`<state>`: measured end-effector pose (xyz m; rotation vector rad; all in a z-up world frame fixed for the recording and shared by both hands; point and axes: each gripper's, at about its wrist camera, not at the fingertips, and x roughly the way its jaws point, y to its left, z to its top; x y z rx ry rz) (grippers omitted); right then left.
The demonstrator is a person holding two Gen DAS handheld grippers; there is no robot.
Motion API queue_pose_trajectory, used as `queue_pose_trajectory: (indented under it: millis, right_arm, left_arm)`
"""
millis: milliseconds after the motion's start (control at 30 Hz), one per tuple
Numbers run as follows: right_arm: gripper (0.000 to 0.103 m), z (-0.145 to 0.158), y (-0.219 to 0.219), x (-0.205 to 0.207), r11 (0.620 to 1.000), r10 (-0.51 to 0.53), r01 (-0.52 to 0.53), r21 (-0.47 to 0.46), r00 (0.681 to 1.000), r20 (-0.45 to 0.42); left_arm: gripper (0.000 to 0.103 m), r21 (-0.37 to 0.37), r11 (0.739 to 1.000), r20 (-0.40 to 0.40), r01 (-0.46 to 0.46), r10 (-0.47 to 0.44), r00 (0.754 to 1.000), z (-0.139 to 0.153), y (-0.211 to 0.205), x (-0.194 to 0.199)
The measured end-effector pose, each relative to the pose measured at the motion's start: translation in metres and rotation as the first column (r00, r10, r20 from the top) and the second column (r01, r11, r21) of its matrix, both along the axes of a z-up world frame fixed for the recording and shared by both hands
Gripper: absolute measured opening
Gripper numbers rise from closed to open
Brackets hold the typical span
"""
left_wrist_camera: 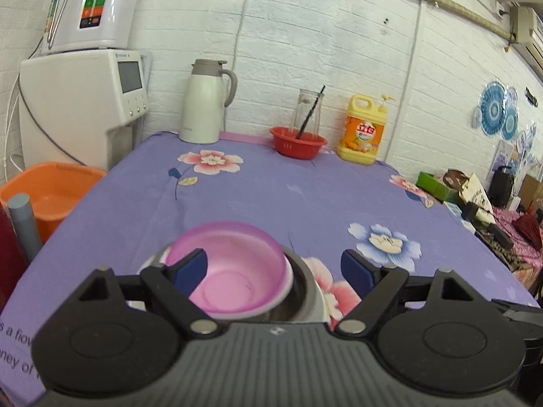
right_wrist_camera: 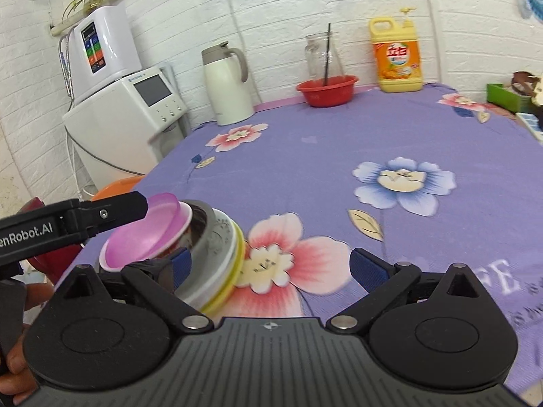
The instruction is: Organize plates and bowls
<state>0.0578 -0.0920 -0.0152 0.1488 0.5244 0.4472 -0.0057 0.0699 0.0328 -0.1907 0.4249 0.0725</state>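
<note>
**Stack assembled; stray dishes not in evidence**

Left wrist view: your left gripper (left_wrist_camera: pixel 273 268) stands wide open, holding nothing. The pink bowl (left_wrist_camera: pixel 230 271) sits nested in a steel bowl (left_wrist_camera: pixel 302 288) just below it, one blue pad hanging over the pink bowl.

Right wrist view: your right gripper (right_wrist_camera: pixel 268 268) is likewise spread, empty. The stack (right_wrist_camera: pixel 190 254), pink on steel on pale and yellow plates, rests on the purple tablecloth (right_wrist_camera: pixel 339 142). No loose plates show; stacking appears nearly complete.

Flowered purple table (left_wrist_camera: pixel 271 196) carries stacked bowls (left_wrist_camera: pixel 234 281), jug (left_wrist_camera: pixel 203 101), basin (left_wrist_camera: pixel 298 142), detergent (left_wrist_camera: pixel 364 129).
</note>
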Motion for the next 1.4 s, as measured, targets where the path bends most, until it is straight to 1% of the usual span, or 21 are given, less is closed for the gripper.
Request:
queue_pose_trajectory:
  millis: [67, 133, 200, 267, 333, 367, 467, 533, 633, 733, 800, 1000, 1133, 1267, 1400]
  right_arm:
    - [0.103, -0.003, -0.010, -0.012, 1.000, -0.024, 0.024, 0.001, 1.000, 0.004]
    - [0.103, -0.007, -0.022, -0.024, 0.999, -0.046, 0.045, 0.018, 0.999, 0.007]
    - [0.103, -0.010, -0.031, -0.036, 0.997, -0.064, 0.063, 0.041, 0.998, 0.017]
    - [0.103, -0.016, -0.037, -0.047, 0.996, -0.076, 0.074, 0.041, 0.997, 0.031]
    - [0.103, -0.024, -0.040, -0.057, 0.996, -0.082, 0.081, 0.044, 0.996, 0.033]
    - [0.103, -0.029, -0.041, -0.062, 0.995, -0.086, 0.085, 0.042, 0.996, 0.029]
    - [0.103, -0.038, -0.045, -0.076, 0.994, -0.095, 0.094, 0.055, 0.995, 0.030]
    - [0.103, -0.041, -0.047, -0.085, 0.994, -0.094, 0.092, 0.060, 0.995, 0.036]
    - [0.103, -0.040, -0.049, -0.101, 0.994, -0.095, 0.091, 0.053, 0.993, 0.068]
    - [0.103, -0.038, -0.050, -0.108, 0.995, -0.099, 0.096, 0.036, 0.990, 0.102]
    - [0.103, -0.038, -0.053, -0.109, 0.994, -0.108, 0.105, 0.035, 0.989, 0.101]
    - [0.103, -0.042, -0.075, -0.120, 0.987, -0.139, 0.130, 0.098, 0.986, 0.092]
    - [0.103, -0.037, -0.084, -0.125, 0.982, -0.152, 0.138, 0.131, 0.983, 0.104]
    - [0.103, -0.031, -0.080, -0.132, 0.985, -0.126, 0.109, 0.134, 0.984, 0.128]
    - [0.103, -0.028, -0.072, -0.137, 0.990, -0.091, 0.073, 0.121, 0.985, 0.148]
  left_arm:
    - [0.085, -0.002, 1.000, -0.007, -0.004, 0.004, 1.000, -0.004, -0.009, -0.009]
    - [0.085, -0.004, 1.000, 0.005, -0.004, 0.004, 1.000, -0.011, -0.016, -0.021]
    - [0.085, -0.030, 1.000, 0.010, -0.005, 0.005, 1.000, -0.019, -0.021, -0.034]
    - [0.085, -0.058, 0.998, 0.006, 0.004, -0.004, 1.000, -0.028, -0.022, -0.045]
    - [0.085, -0.057, 0.998, -0.006, 0.004, -0.004, 1.000, -0.035, -0.024, -0.057]
    - [0.085, -0.043, 0.999, -0.004, 0.000, 0.000, 1.000, -0.037, -0.025, -0.064]
    - [0.085, 0.056, 0.998, -0.019, -0.041, 0.042, 0.999, -0.046, -0.035, -0.080]
    - [0.085, 0.107, 0.993, -0.009, -0.047, 0.048, 0.999, -0.049, -0.041, -0.092]
    - [0.085, 0.101, 0.994, 0.007, -0.040, 0.040, 0.999, -0.052, -0.044, -0.107]
    - [0.085, 0.103, 0.994, 0.010, -0.041, 0.040, 0.999, -0.051, -0.046, -0.108]
    - [0.085, 0.100, 0.994, 0.015, -0.043, 0.042, 0.999, -0.050, -0.047, -0.107]
    - [0.085, 0.113, 0.993, 0.038, -0.044, 0.040, 0.998, -0.046, -0.054, -0.113]
    - [0.085, 0.122, 0.992, 0.040, -0.040, 0.035, 0.999, -0.044, -0.058, -0.114]
    - [0.085, 0.124, 0.992, 0.039, -0.037, 0.033, 0.999, -0.045, -0.058, -0.114]
    - [0.085, 0.108, 0.993, 0.039, -0.041, 0.037, 0.999, -0.045, -0.054, -0.115]
